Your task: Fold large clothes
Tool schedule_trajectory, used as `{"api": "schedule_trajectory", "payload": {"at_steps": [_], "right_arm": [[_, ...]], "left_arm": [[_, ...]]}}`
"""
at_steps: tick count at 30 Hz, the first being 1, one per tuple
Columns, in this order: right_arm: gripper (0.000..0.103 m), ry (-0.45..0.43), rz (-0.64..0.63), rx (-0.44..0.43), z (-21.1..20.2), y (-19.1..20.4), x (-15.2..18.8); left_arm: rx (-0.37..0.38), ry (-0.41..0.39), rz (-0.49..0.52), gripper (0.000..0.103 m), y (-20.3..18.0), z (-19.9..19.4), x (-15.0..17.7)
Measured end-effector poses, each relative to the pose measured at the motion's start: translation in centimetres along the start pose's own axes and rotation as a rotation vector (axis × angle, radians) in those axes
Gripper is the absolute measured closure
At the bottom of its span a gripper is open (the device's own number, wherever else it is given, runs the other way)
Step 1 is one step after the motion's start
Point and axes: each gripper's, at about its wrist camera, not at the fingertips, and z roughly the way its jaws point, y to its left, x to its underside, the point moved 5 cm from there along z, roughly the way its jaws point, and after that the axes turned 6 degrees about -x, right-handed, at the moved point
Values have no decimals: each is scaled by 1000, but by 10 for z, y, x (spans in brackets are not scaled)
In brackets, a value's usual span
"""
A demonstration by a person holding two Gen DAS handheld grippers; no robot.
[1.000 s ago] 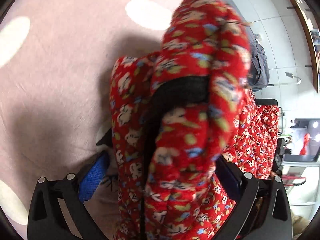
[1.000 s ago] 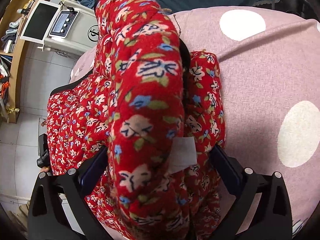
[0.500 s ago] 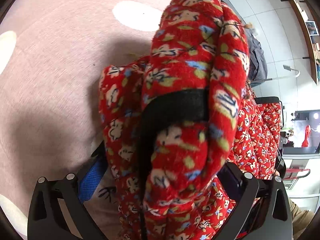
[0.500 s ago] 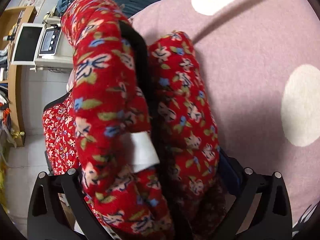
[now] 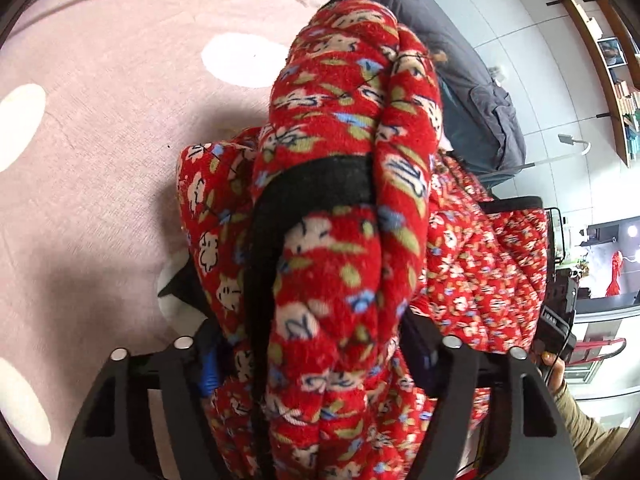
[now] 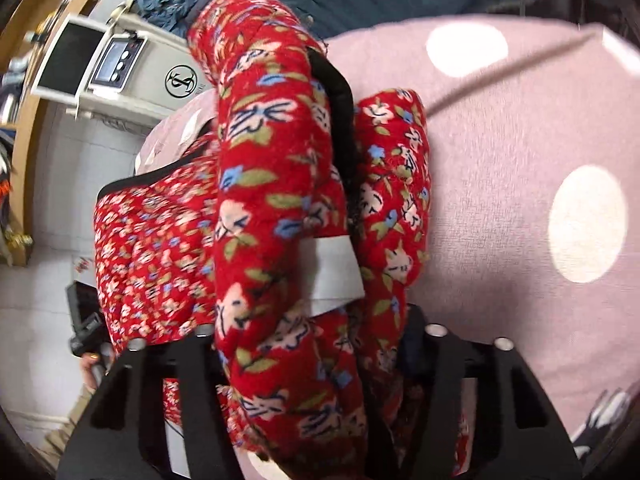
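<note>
A thick red quilted garment (image 5: 340, 208) with a flower print and black trim fills both views; it also shows in the right wrist view (image 6: 272, 208). My left gripper (image 5: 312, 344) is shut on a bunched edge of it, above the pink bedspread (image 5: 100, 140). My right gripper (image 6: 316, 336) is shut on another bunched edge, where a white label (image 6: 336, 272) hangs. The rest of the garment (image 6: 156, 248) hangs between the two grippers. The fingertips are hidden in the cloth.
The pink bedspread with white dots (image 6: 520, 200) lies under both grippers. A dark grey bedding pile (image 5: 480, 112) lies at the bed's far side. A white machine with a screen (image 6: 120, 64) stands beside the bed over tiled floor (image 6: 48, 260).
Both grippers have swung with the garment still held; more of the room and the bed's edge shows now. The held folds stay pinched the same way.
</note>
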Motion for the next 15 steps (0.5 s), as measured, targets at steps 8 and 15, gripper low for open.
{"api": "schedule_trajectory", "payload": {"at_steps": [8,15], "right_arm": [[59,-62,-128,23,-55,60,31],[60,-44,-178,55,-102,96,83]], "left_arm": [[89,-87,35,51,-32,-58,33],[135,-65,94,54,-71,-93,91]]}}
